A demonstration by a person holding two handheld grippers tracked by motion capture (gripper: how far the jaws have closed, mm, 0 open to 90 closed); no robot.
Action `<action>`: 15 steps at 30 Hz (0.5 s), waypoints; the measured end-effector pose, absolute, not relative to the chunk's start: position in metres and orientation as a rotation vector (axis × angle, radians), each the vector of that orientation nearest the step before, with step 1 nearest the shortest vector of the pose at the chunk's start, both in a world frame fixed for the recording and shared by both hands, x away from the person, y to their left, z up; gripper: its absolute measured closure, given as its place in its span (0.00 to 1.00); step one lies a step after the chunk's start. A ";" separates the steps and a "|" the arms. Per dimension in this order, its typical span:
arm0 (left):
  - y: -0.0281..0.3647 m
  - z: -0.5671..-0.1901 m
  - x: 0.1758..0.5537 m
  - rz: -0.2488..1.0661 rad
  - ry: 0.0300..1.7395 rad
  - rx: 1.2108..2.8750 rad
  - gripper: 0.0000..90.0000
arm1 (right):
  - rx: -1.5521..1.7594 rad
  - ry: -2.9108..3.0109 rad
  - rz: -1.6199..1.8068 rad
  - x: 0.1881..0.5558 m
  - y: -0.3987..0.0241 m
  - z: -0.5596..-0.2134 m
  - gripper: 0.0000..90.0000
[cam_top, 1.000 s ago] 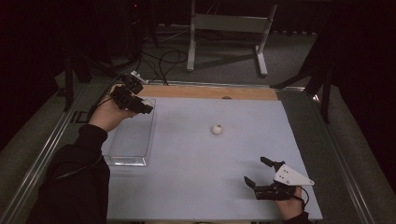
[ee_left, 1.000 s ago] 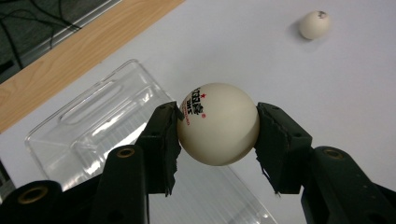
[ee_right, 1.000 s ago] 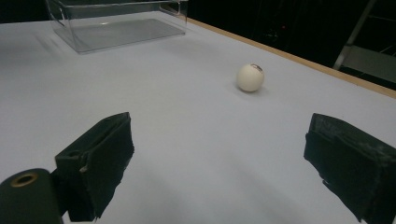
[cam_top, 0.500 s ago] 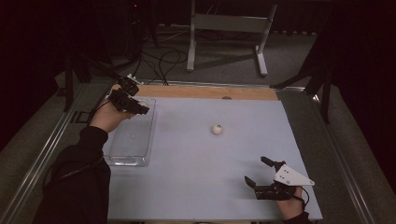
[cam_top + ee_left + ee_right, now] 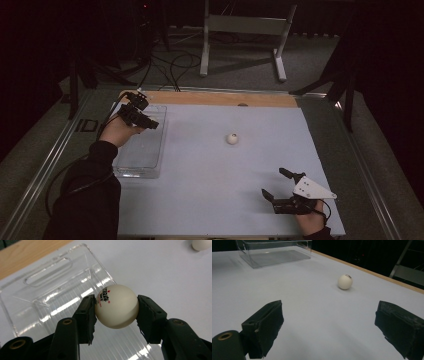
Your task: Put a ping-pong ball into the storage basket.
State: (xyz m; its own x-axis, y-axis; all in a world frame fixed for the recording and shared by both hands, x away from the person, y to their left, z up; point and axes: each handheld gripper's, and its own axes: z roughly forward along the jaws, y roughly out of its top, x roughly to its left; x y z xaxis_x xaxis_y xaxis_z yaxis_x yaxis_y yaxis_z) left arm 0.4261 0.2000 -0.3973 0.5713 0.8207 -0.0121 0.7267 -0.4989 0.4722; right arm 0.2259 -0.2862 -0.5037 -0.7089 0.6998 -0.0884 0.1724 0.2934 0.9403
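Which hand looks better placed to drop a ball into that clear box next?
The left. Its hand-held gripper already clamps a white ball above the clear box. The right hand-held gripper is open, apart from the other ball.

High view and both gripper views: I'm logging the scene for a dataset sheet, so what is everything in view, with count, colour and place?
White table-tennis ball with red print: one, white, clamped between the left tongs above the clear box.
Plain white ball: one, white, lying loose near the middle of the mat.
Clear plastic box with handle slots: one, transparent, on the mat's left side.
Pale blue-grey mat: one, covering the tabletop.
Wooden table edge: one strip, tan, along the far side.
Grey metal stand: one, on the floor beyond the table.
Black cables: several, on the floor beyond the table.
Left tongs: black, over the box's far end.
Right tongs: black with grey plate, jaws apart, near right corner.
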 end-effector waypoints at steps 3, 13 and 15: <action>0.200 -0.404 0.427 0.288 1.256 2.382 0.58 | 0.779 2.074 1.419 0.226 -0.286 -0.504 0.09; 0.202 -0.423 0.430 0.239 1.282 2.407 0.58 | 0.781 2.075 1.422 0.226 -0.287 -0.504 0.09; 0.202 -0.427 0.430 0.234 1.287 2.410 0.58 | 0.780 2.076 1.422 0.226 -0.286 -0.504 0.09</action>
